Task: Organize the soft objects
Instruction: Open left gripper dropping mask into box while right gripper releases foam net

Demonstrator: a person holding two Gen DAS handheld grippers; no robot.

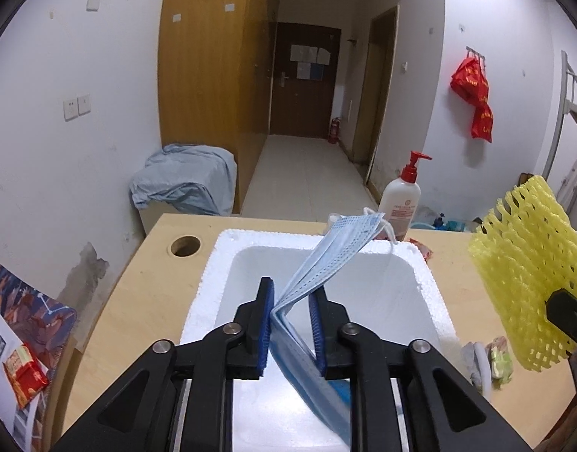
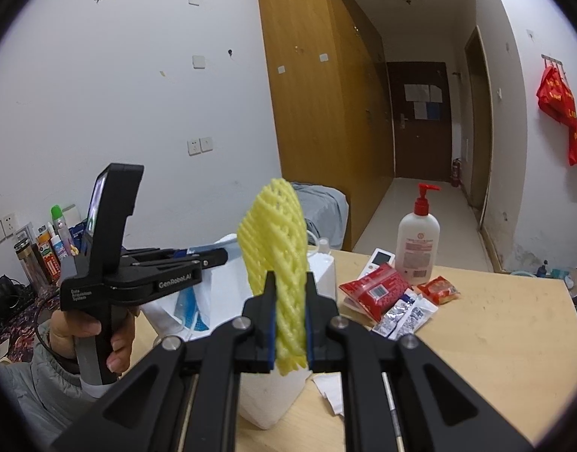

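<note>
My left gripper [image 1: 291, 295] hangs over a white foam box [image 1: 420, 263]; its jaws stand apart, with a blue face mask [image 1: 333, 248] draped loosely between them and leaning on the right finger. The mask's far end sticks up over the box. My right gripper [image 2: 290, 288] is shut on a yellow foam net sleeve [image 2: 275, 233], held upright above the box's near corner [image 2: 273, 406]. The sleeve [image 1: 529, 263] and one right gripper fingertip [image 1: 567, 312] show at the right edge of the left wrist view. The left gripper body [image 2: 138, 278] shows in the right wrist view.
A lotion pump bottle [image 2: 416, 241] stands on the wooden table [image 2: 495, 339] behind the box. Red snack packets [image 2: 375, 290], a silver sachet [image 2: 405, 316] and a remote [image 2: 379, 260] lie to the right. A cable hole [image 1: 185, 245] is in the table's left part.
</note>
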